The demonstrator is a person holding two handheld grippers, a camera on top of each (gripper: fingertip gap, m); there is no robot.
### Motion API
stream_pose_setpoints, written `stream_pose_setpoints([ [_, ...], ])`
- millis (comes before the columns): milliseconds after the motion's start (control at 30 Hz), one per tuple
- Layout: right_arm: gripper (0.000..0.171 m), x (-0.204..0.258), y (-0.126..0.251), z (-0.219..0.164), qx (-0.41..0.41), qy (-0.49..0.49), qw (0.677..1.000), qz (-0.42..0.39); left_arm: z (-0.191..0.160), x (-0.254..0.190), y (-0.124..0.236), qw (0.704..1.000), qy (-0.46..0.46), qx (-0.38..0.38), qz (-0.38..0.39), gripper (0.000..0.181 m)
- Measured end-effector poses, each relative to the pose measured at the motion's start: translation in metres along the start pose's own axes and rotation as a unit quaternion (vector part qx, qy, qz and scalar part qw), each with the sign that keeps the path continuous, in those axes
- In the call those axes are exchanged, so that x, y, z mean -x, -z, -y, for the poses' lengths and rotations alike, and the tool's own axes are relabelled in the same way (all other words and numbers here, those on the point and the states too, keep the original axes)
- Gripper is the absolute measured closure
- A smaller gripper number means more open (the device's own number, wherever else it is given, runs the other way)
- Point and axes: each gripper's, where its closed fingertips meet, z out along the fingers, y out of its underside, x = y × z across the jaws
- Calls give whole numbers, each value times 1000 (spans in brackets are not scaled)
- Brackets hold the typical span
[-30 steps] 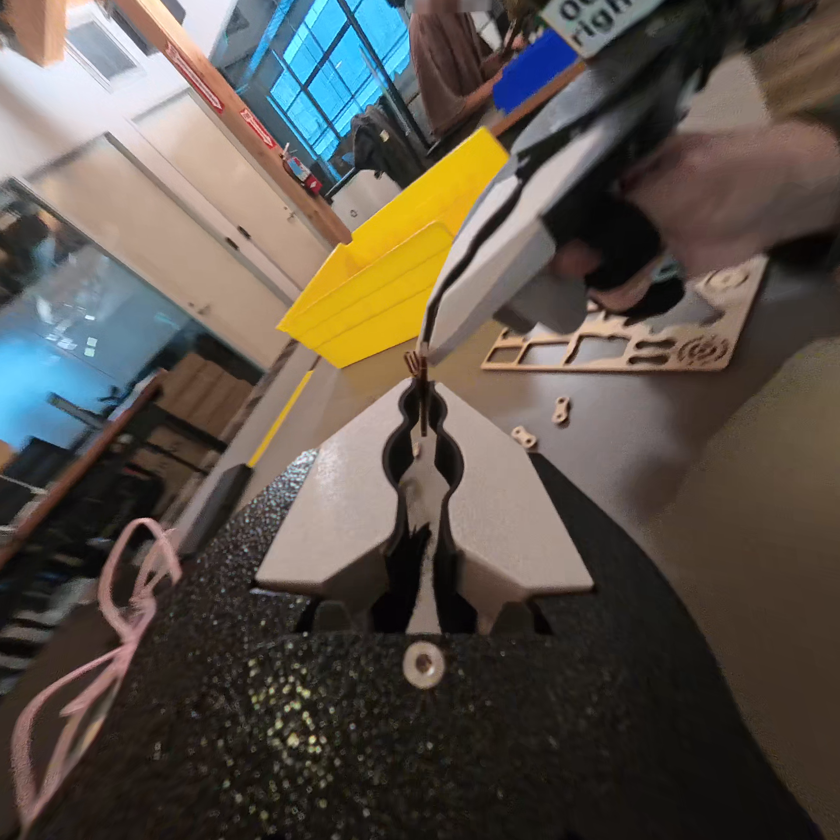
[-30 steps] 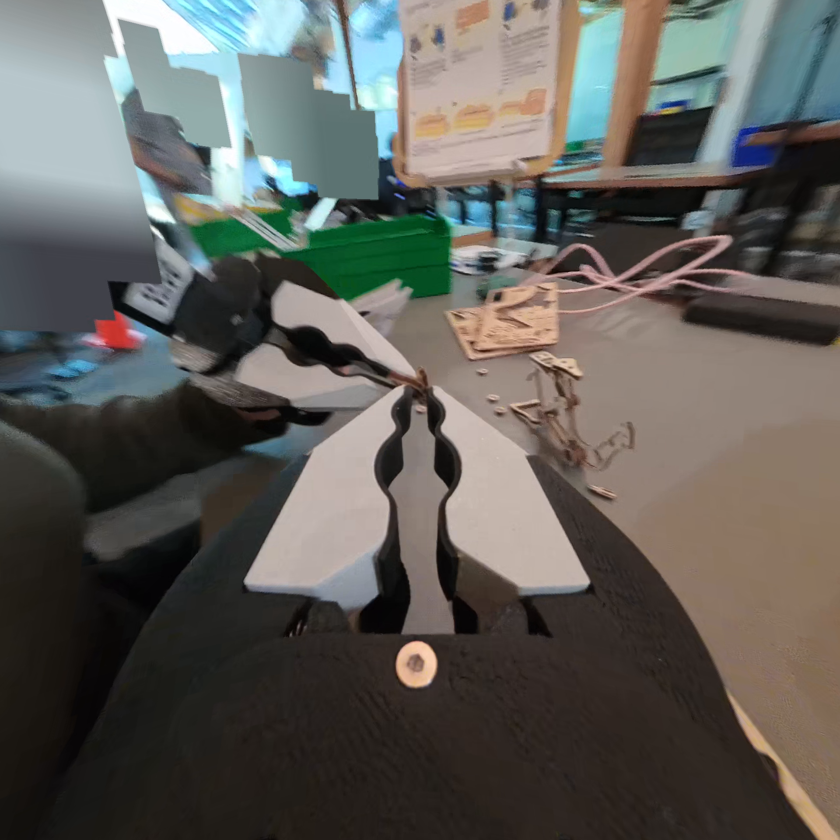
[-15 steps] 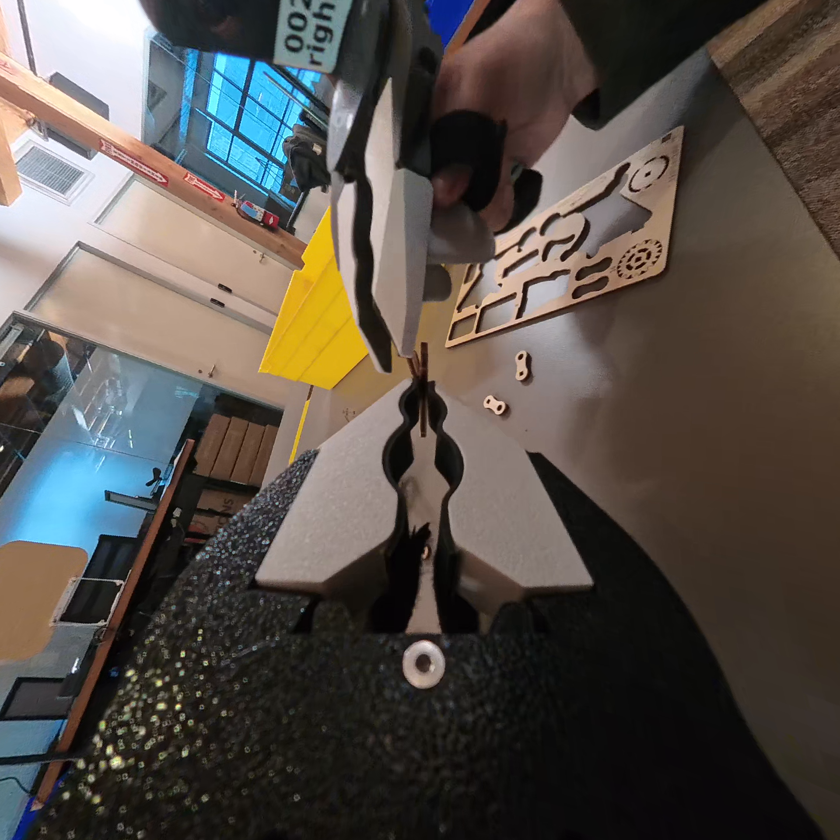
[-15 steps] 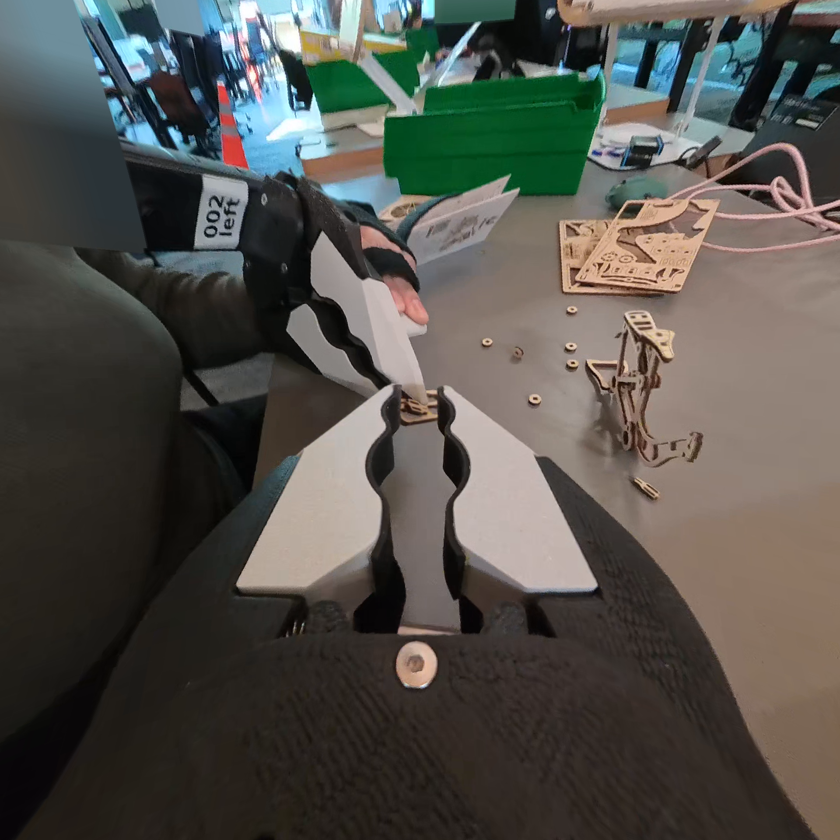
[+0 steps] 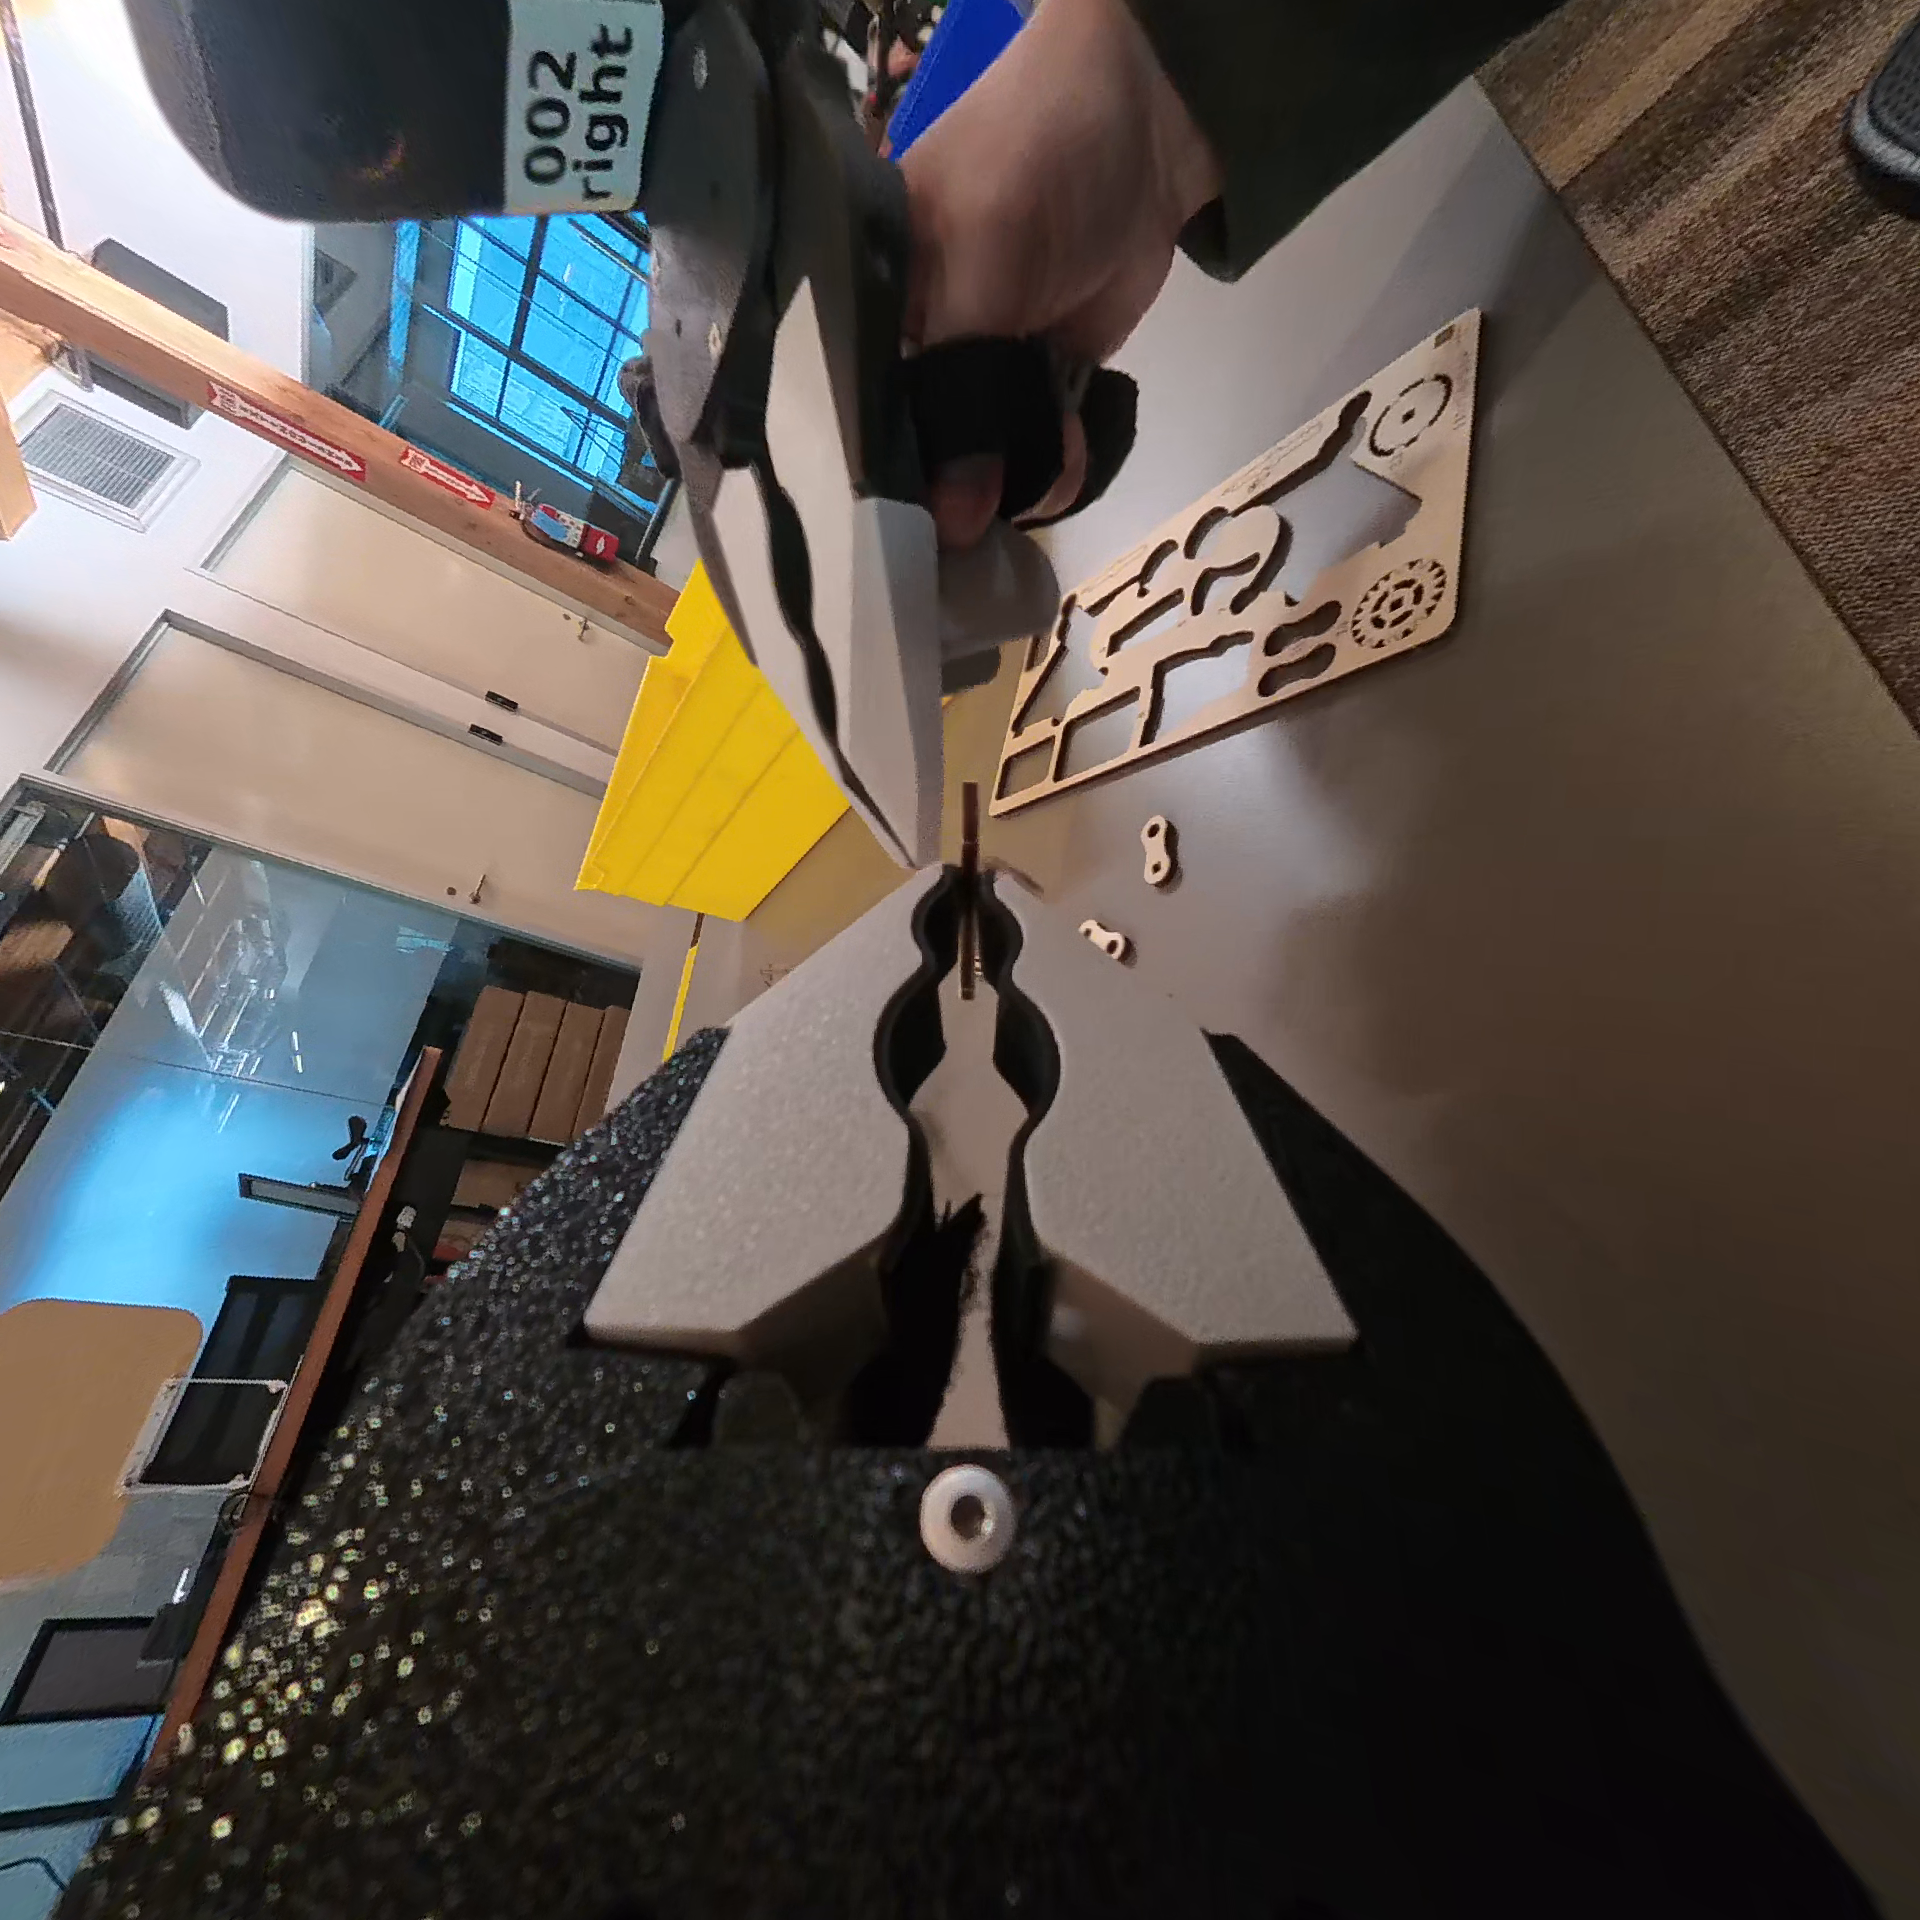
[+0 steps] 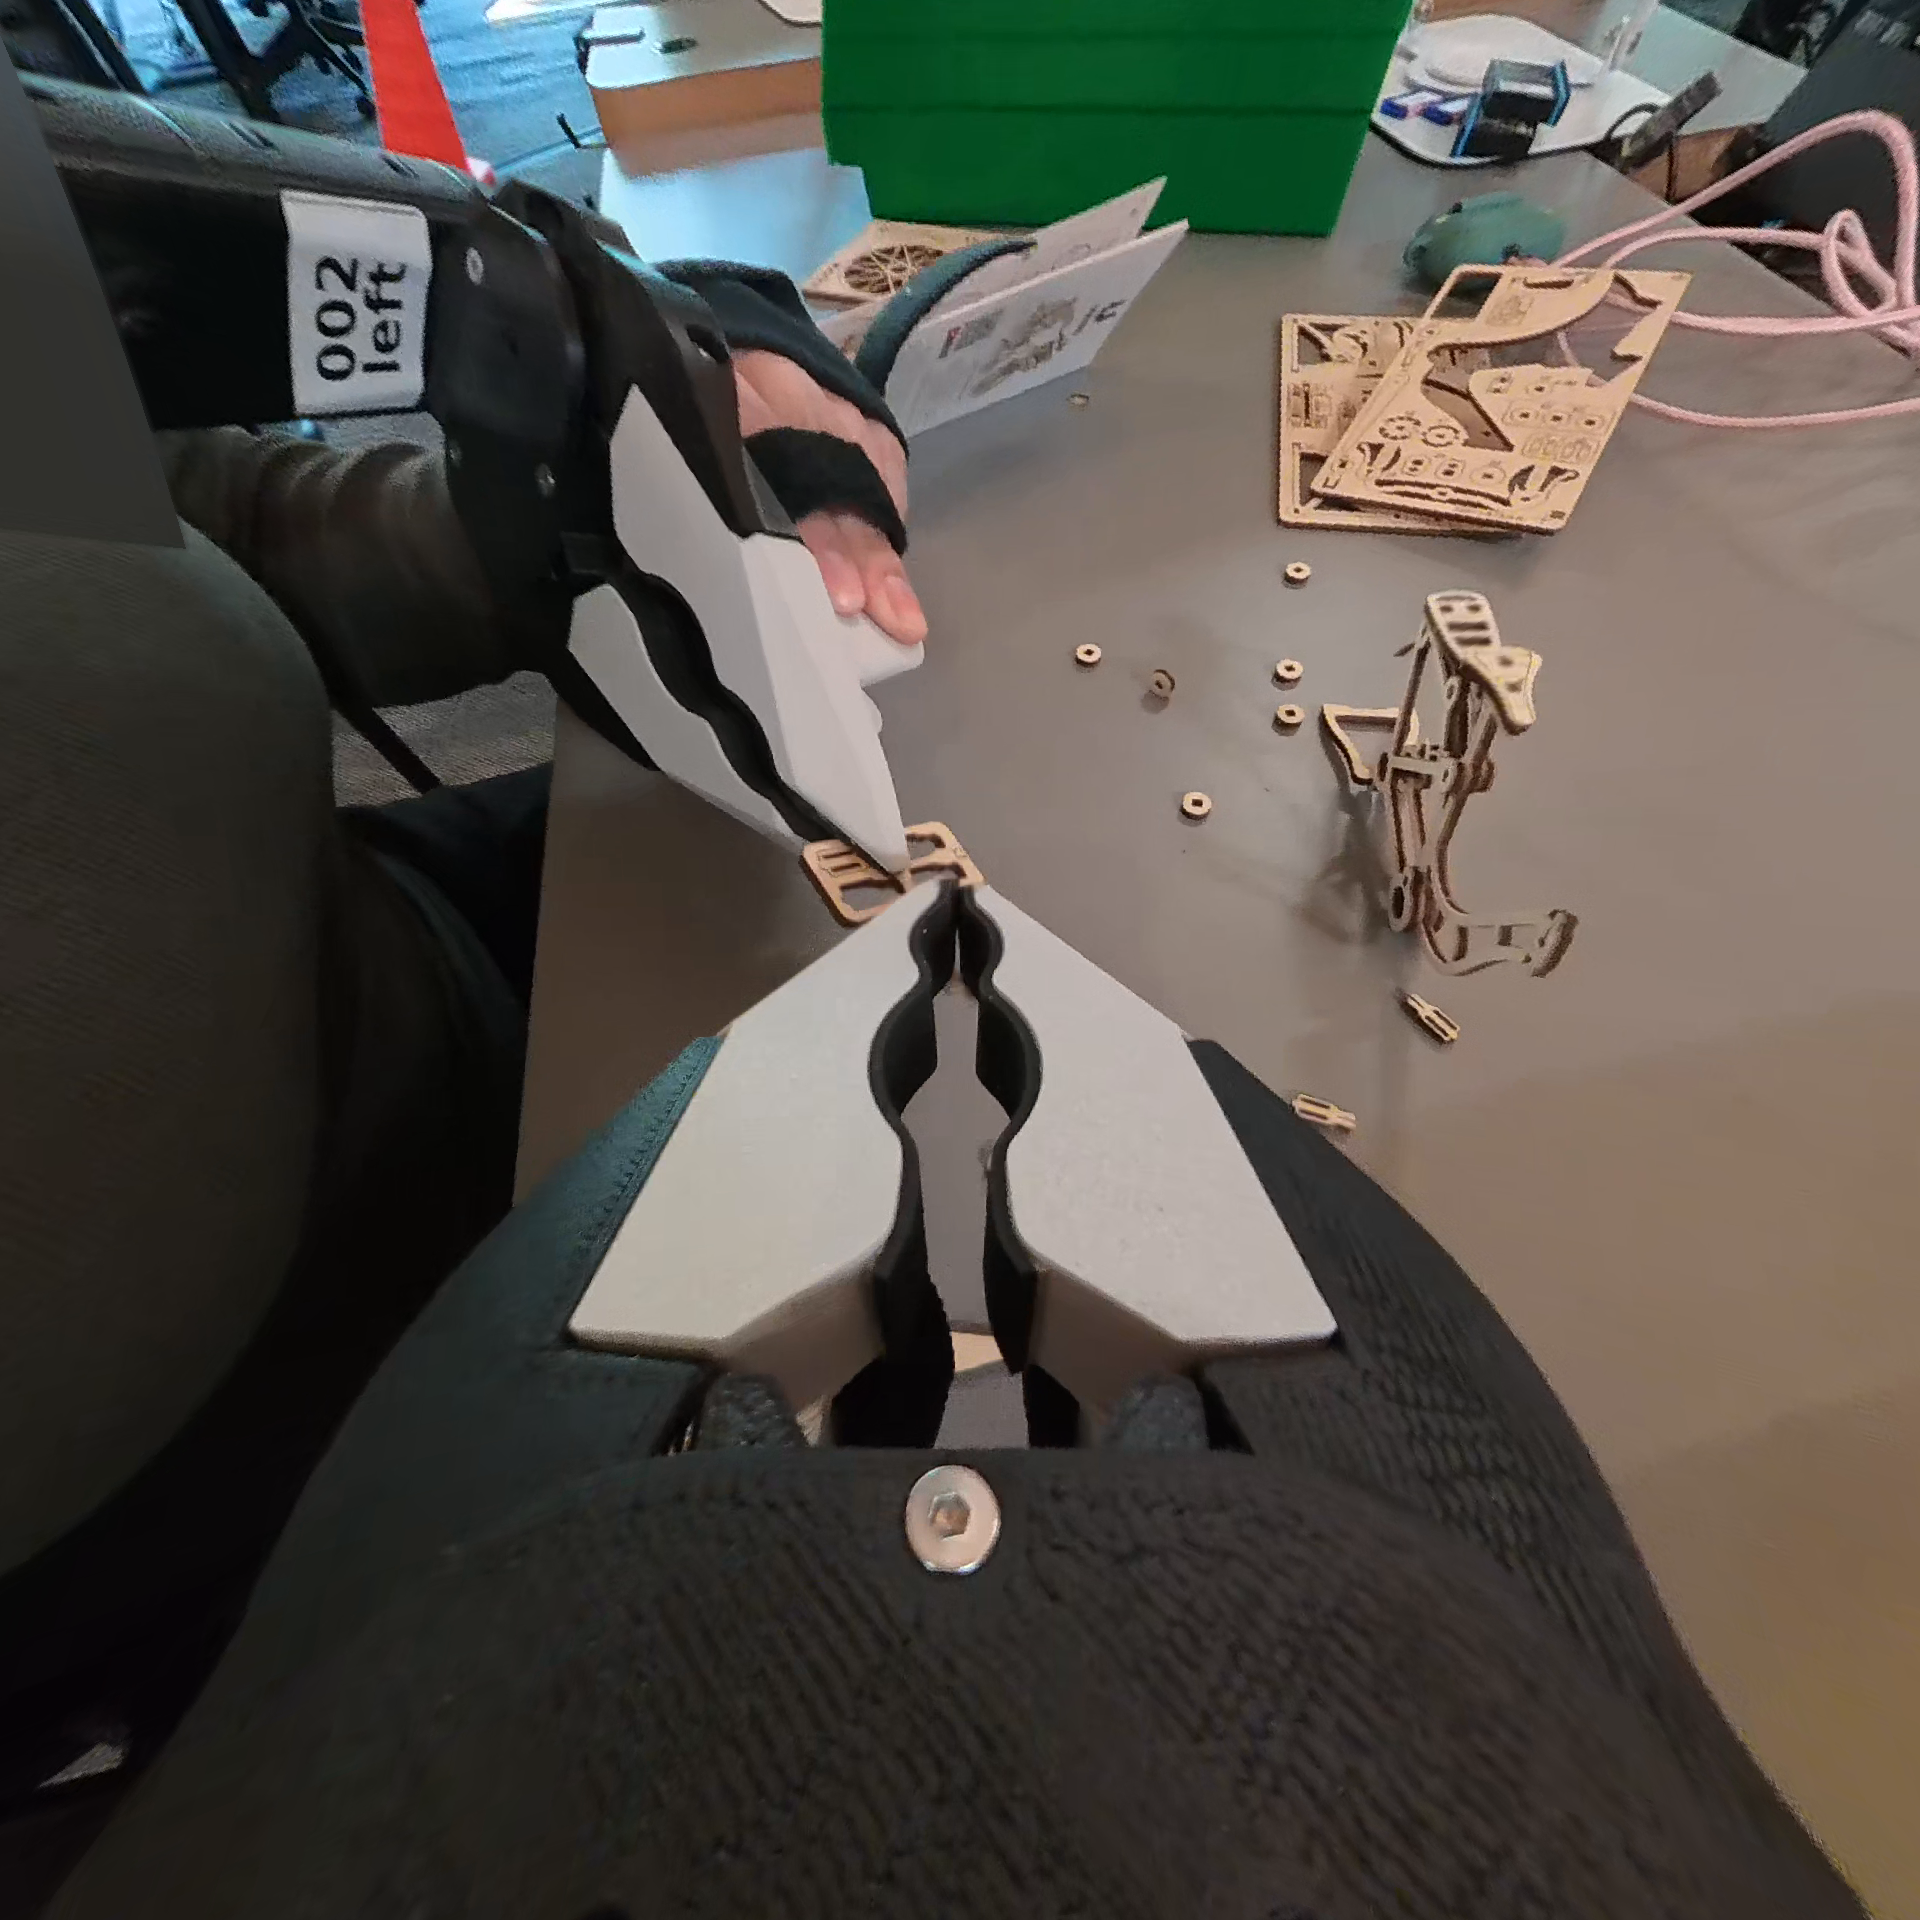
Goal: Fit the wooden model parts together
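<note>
Two grippers [image 5: 968, 883] [image 6: 954, 896] — one wooden part [image 6: 868, 878]

The right claw [image 6: 956, 902] is pressed together at its tips, which touch the edge of a flat wooden piece [image 6: 883, 871]; whether it truly grips the piece cannot be told. The left claw [image 6: 885, 854] comes in from the left and pinches the same piece, a hand [image 6: 831, 499] behind it. On the grey desk [image 6: 1558, 1195] to the right stand a half-built wooden model [image 6: 1455, 790], several small wooden rings [image 6: 1195, 804] and stacked cut-out sheets [image 6: 1475, 405], with a green bin [image 6: 1091, 104] behind.
</note>
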Motion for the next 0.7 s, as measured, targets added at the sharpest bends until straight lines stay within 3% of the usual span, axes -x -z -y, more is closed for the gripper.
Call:
stream_pose_setpoints([
  [133, 171, -10, -2, -6, 2, -13, 1000, -21, -3, -1, -1, 1000, -9, 8, -1, 181],
  [267, 171, -35, 5, -9, -8, -36, 996, -78, -35, 9, -5, 995, -7, 96, 32, 181],
  [367, 148, -31, 9, 0, -46, -52, 996, -57, -50, 21, -4, 989, 29, 130, 60, 180],
  [433, 136, -23, 7, 11, -80, -48, 995, -39, -43, 23, -4, 988, 104, 97, 51, 180],
  [500, 137, -13, 4, 20, -105, -41, 993, -14, -28, 23, -3, 979, 203, 34, 15, 180],
  [600, 155, 5, 0, 28, -121, -38, 991, 34, 2, 16, 6, 945, 309, -80, -74, 181],
  [633, 167, 14, -1, 28, -115, -38, 991, 59, 5, 14, 7, 934, 333, -94, -92, 181],
  [700, 168, 18, -3, 25, -101, -33, 992, 71, 6, 10, 9, 922, 356, -101, -118, 181],
])
